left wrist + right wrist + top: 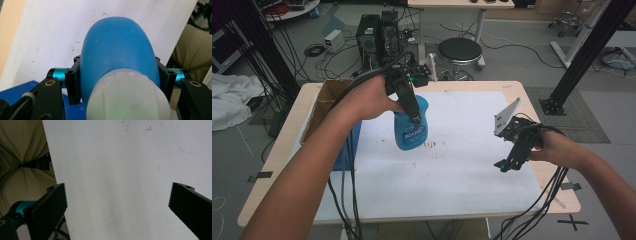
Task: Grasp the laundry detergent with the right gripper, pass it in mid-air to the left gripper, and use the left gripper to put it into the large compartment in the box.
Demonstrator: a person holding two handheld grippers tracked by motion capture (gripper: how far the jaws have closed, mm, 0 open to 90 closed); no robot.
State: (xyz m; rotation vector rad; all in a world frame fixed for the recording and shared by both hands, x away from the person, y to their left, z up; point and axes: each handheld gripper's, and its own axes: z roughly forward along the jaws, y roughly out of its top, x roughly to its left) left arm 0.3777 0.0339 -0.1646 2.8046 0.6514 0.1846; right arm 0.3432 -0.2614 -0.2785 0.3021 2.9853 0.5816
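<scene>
Nearby, cardboard box (329,97) just left of gripper-held blue bottle (411,127).

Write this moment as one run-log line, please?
left claw: shut on blue bottle, lifted above white sheet | right claw: open, nothing between jaws, over sheet

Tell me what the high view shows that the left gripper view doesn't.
High view alone: the cardboard box, the stool, the right tool hanging open over the sheet, and the bottle's label. Left gripper view alone: the bottle's white lower part and both pads pressed to its sides. Both: the blue bottle clamped in the left tool above the white sheet.
</scene>
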